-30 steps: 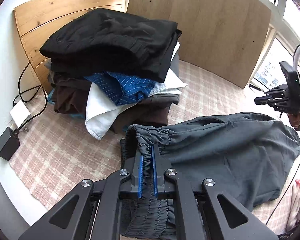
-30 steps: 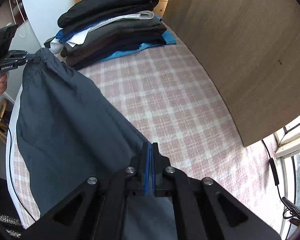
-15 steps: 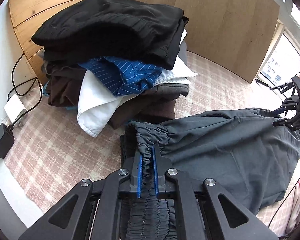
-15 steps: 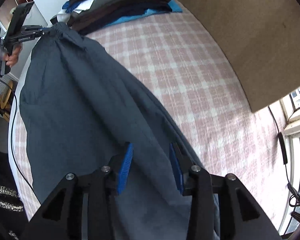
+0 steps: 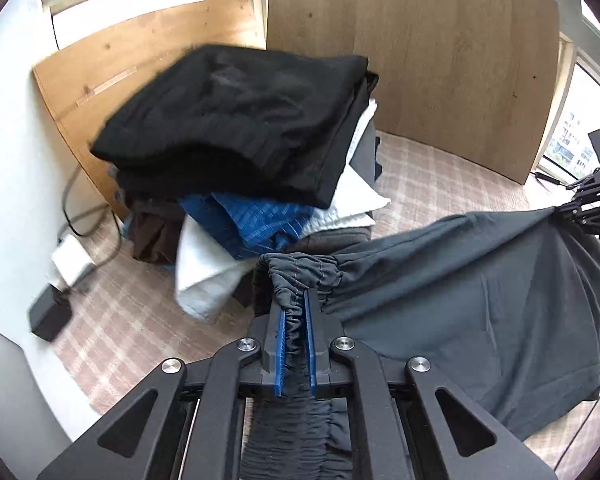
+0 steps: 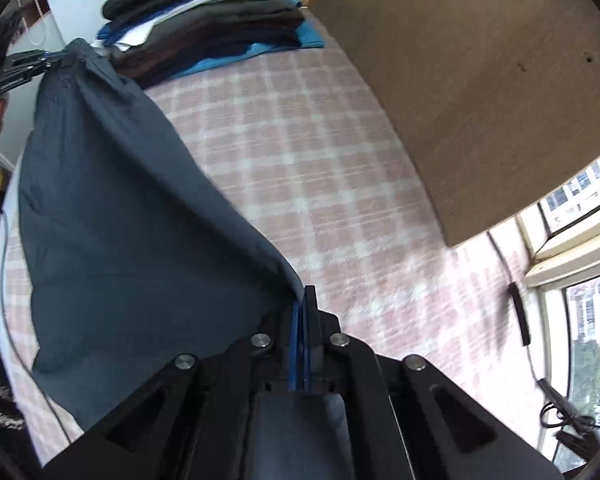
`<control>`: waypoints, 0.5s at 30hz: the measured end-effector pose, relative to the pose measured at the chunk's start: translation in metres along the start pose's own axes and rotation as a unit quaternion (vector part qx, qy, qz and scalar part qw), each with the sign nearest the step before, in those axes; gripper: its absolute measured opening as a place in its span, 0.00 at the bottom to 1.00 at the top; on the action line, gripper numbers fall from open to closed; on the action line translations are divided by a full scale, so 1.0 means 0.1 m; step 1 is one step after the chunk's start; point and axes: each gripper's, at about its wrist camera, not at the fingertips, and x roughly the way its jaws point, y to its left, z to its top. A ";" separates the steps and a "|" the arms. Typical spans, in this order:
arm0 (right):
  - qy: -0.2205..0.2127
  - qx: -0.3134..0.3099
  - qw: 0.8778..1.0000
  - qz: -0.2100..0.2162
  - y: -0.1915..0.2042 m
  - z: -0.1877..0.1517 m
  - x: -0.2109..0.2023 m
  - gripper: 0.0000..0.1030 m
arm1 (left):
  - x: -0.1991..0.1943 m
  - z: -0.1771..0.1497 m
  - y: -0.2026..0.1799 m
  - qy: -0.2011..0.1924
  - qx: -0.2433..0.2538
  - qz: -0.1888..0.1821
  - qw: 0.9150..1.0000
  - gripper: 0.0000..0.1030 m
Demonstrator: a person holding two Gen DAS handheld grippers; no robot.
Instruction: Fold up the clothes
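Left wrist view shows the left gripper (image 5: 295, 312) clamped on the gathered elastic waistband of dark grey shorts (image 5: 480, 280). Their smooth, lightly creased cloth is stretched across to the right gripper (image 5: 580, 208), which pinches the far edge, its blue pads closed on the fabric. The shorts hang just above a pink checked bed cover (image 6: 320, 184), near a stack of folded clothes (image 5: 244, 120).

A big brown wooden board (image 6: 480, 80) leans up on the far side. A pink checked blanket (image 6: 320, 184) covers the bed. The wall (image 5: 8, 160) on the left is white. Bright daylight comes through the windows (image 6: 588, 280) on the right.
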 end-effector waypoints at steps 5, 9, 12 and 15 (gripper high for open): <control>0.048 -0.035 0.998 -0.006 0.12 0.00 0.21 0.27 | 0.10 0.02 0.14 0.028 0.014 0.004 1.000 0.20; -0.006 0.021 1.000 0.005 0.08 -0.19 -0.36 0.39 | -0.22 0.01 0.36 0.012 -0.003 0.003 1.000 0.16; -0.058 0.098 0.992 0.061 0.13 -0.50 -0.88 0.39 | -0.48 -0.14 0.26 0.004 0.013 -0.034 0.999 0.16; -0.085 0.175 0.975 0.108 0.41 -0.98 -1.11 0.39 | -0.66 -0.40 -0.04 0.014 0.050 -0.074 0.996 0.21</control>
